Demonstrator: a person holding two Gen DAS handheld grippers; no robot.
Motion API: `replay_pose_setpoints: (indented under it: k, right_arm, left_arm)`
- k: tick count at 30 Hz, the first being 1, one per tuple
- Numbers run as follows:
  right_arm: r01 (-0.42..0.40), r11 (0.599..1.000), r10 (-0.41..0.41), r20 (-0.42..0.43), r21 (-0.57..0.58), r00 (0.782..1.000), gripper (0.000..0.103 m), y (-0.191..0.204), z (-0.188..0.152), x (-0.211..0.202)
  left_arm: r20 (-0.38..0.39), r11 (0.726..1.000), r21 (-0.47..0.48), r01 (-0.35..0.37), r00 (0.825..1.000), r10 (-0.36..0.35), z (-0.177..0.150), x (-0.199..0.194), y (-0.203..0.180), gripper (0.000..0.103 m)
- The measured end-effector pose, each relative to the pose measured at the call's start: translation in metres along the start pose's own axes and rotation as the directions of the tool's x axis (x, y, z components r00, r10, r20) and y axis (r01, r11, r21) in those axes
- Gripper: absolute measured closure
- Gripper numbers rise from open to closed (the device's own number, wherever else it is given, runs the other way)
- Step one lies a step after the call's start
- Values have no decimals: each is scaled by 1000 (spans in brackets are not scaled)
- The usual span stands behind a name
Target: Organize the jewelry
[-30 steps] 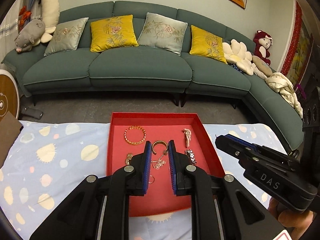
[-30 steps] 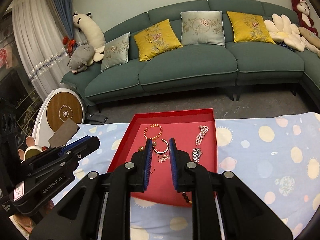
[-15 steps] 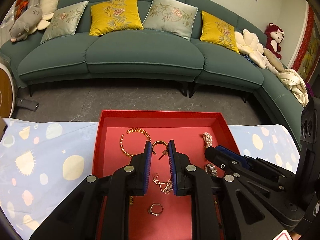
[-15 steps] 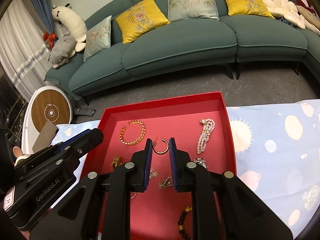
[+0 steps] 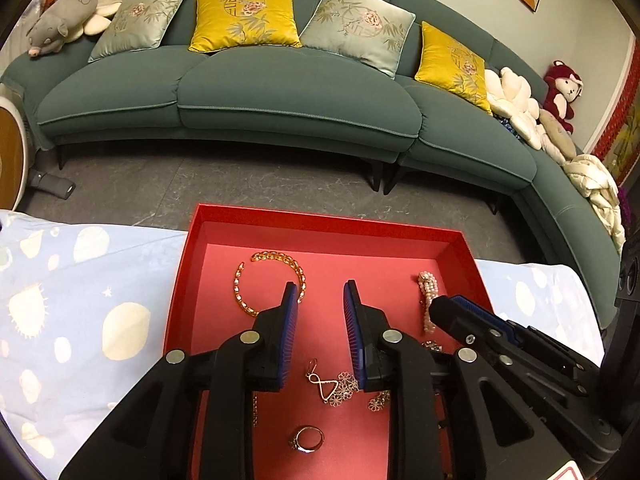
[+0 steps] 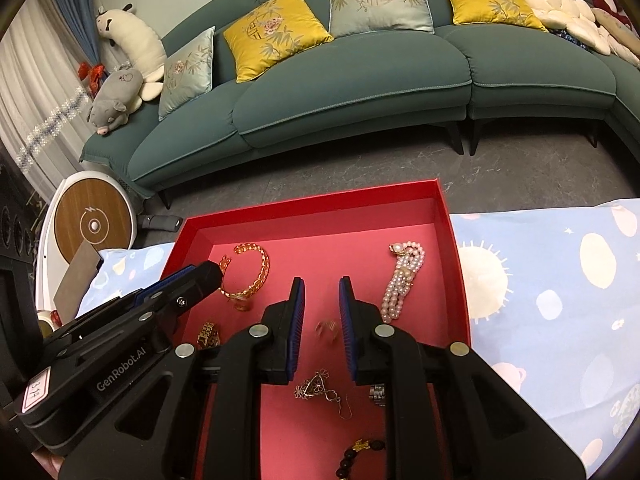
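Observation:
A red tray (image 5: 332,224) (image 6: 312,204) lies on the patterned cloth and holds loose jewelry. A gold chain bangle (image 5: 272,258) (image 6: 250,276) lies far left, a pearl bracelet (image 6: 404,280) (image 5: 428,300) far right. Drop earrings (image 5: 332,384) (image 6: 316,388), a ring (image 5: 307,438), a dark bead bracelet (image 6: 360,454) and a gold watch link (image 6: 208,334) lie nearer. My left gripper (image 5: 320,300) is open and empty over the tray's middle. My right gripper (image 6: 321,294) is open, low over a blurred gold hoop (image 6: 326,330).
The light blue cloth (image 5: 80,312) (image 6: 560,300) covers the table on both sides of the tray. A teal sofa (image 5: 280,92) with cushions stands beyond the floor gap. A round white and wood device (image 6: 92,224) and a grey board (image 6: 78,276) stand at the left.
Both grippers have moved forward and lower into the tray, and the jewelry looks nearer. Both jaws stand slightly wider. The gold hoop now sits between the right fingers.

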State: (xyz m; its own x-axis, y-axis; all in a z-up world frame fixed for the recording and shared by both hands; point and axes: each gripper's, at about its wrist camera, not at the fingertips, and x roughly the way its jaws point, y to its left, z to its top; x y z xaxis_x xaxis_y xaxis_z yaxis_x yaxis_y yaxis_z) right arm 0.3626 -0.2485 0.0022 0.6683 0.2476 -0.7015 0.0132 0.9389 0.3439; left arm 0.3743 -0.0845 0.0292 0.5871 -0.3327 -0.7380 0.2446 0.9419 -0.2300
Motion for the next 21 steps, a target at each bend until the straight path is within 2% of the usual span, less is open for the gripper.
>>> replay_pose_setpoints:
  k: [6,14,15,16,17,19,21]
  right_arm:
    - [4,1000,-3,47,-18,999,85,0,-3,-23]
    - [-1,995,13,114,-105,993,83,8,-27,-106]
    - [0,994,13,121,-105,993,82,10,-32,-116]
    - [0,994,14,130,-107,991,75,13,-37,-126]
    - [6,994,10,144,-110,990,69,16,-43,-137]
    - [29,992,-8,168,-124,986,69,24,-55,-155]
    - [50,990,-25,183,-134,983,69,32,-67,-170]
  left_arm:
    - [67,999,41,-10,998,7,-4,-35,4,81]
    - [153,995,77,-57,987,45,-36,-121,6,81]
    - [153,996,71,-59,987,48,-41,-130,5,81]
    - [153,995,71,-64,987,52,-46,-138,5,81]
    - [156,994,75,-76,986,63,-52,-146,4,81]
    - [179,988,96,-124,978,106,-64,-162,-2,79]
    - [202,976,125,-177,968,149,-76,-176,-8,69]
